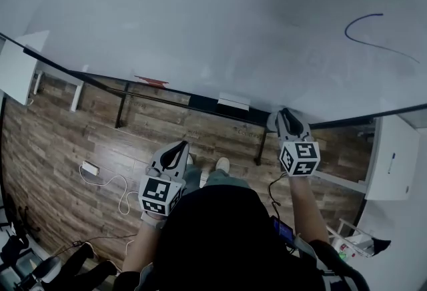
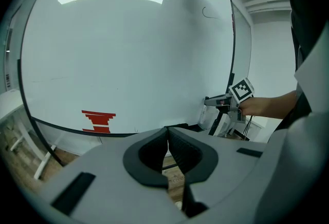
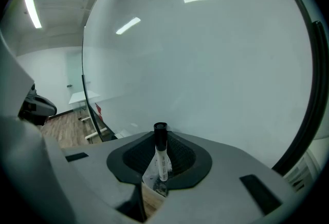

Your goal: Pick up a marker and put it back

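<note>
Right gripper view: the right gripper (image 3: 160,135) pinches a black-capped marker (image 3: 162,161) upright between its jaws, with the whiteboard (image 3: 216,63) ahead. The left gripper (image 2: 167,131) has its jaws pressed together, empty.

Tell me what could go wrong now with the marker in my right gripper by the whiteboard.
The white marker with a black end sits lengthwise between the right gripper's pads, so it might pivot or slip out. Its end points toward the glossy whiteboard, so a nudge forward could knock it askew.
</note>
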